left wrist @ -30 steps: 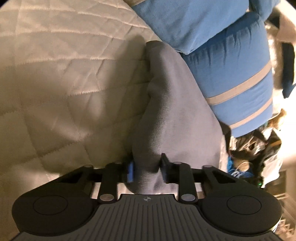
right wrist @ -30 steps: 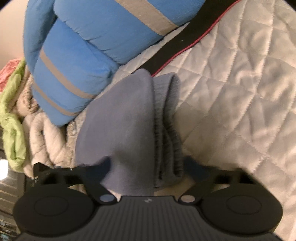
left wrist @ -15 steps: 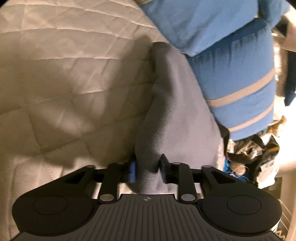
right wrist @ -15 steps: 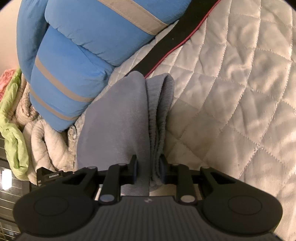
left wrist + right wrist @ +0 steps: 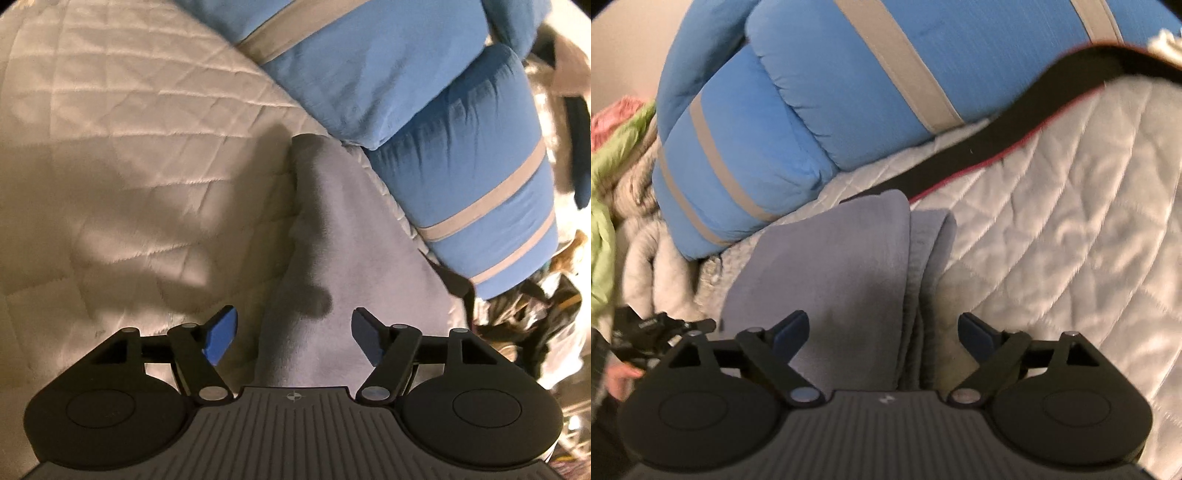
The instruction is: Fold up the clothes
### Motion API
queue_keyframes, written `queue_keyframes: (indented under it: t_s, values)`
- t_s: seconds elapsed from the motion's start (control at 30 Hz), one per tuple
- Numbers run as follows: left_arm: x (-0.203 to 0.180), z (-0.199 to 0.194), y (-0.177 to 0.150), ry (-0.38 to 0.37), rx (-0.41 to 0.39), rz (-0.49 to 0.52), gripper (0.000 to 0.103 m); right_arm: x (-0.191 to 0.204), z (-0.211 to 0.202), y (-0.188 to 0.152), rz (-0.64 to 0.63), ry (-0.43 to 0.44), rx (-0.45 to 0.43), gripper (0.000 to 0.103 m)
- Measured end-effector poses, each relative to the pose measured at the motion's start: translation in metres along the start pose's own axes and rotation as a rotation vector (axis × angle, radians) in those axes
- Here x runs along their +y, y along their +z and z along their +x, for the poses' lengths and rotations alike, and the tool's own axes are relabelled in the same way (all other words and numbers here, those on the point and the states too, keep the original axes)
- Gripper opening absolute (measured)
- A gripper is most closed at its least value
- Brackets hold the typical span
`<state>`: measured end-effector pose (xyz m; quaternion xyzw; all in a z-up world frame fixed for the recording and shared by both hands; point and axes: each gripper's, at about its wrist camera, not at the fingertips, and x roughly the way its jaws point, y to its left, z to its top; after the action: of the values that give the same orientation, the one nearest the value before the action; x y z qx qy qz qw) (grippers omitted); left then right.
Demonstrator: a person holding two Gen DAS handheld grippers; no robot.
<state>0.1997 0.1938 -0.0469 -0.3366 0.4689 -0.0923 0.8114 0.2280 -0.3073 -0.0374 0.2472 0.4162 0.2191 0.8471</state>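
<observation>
A folded grey garment (image 5: 332, 258) lies on the cream quilted bedspread (image 5: 129, 166), its far end close to a blue padded roll. My left gripper (image 5: 293, 338) hovers over its near end, jaws opening, the blue pads clear of the cloth. In the right wrist view the same grey garment (image 5: 842, 280) shows stacked folded edges on its right side. My right gripper (image 5: 882, 334) hangs above it, jaws opening wide, pads off the fabric. Nothing is held in either gripper.
A blue padded roll with grey stripes (image 5: 461, 147) (image 5: 820, 92) lies just beyond the garment. A black strap with red edging (image 5: 997, 147) crosses the quilt (image 5: 1071, 240). Green and pink cloth (image 5: 605, 177) and pale bedding pile at the left; the other gripper (image 5: 653, 328) shows there.
Both grippers let go of the grey garment: their jaws, pinched on its near end half a second ago, now stand wide apart. Both have lifted slightly, and the garment rests flat on the quilt.
</observation>
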Motion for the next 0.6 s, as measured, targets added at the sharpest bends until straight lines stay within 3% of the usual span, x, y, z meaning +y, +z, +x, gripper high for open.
queue_keyframes:
  t_s: [0.13,0.23,0.3,0.4,0.43,0.47,0.5,0.53,0.57,0.6]
  values:
    - [-0.016,-0.003,-0.005,0.094,-0.097,0.125,0.067,0.009,-0.006,-0.005,-0.078,-0.055,-0.085,0.097]
    - [-0.037,-0.009,-0.015,0.162,-0.207,0.305,0.065,0.022,-0.012,-0.01,-0.178,-0.106,-0.171,0.096]
    - [-0.053,-0.012,-0.023,0.204,-0.259,0.421,0.064,0.03,-0.016,-0.013,-0.231,-0.108,-0.213,0.081]
    - [-0.069,-0.009,-0.032,0.226,-0.285,0.516,0.056,0.039,-0.019,-0.015,-0.248,-0.087,-0.242,0.055]
    - [-0.073,-0.008,-0.034,0.224,-0.292,0.532,0.055,0.042,-0.019,-0.016,-0.261,-0.093,-0.251,0.036]
    - [-0.077,-0.007,-0.036,0.222,-0.299,0.549,0.05,0.046,-0.019,-0.017,-0.28,-0.11,-0.262,0.02]
    - [-0.081,-0.006,-0.039,0.229,-0.31,0.566,0.045,0.05,-0.019,-0.018,-0.298,-0.124,-0.273,0.012]
    - [-0.085,-0.004,-0.04,0.244,-0.32,0.579,0.032,0.054,-0.018,-0.019,-0.321,-0.14,-0.287,0.002]
    - [-0.089,-0.001,-0.042,0.26,-0.331,0.591,0.023,0.059,-0.015,-0.02,-0.35,-0.159,-0.298,0.001]
    - [-0.091,0.002,-0.042,0.274,-0.337,0.597,0.023,0.063,-0.012,-0.021,-0.383,-0.179,-0.306,0.001]
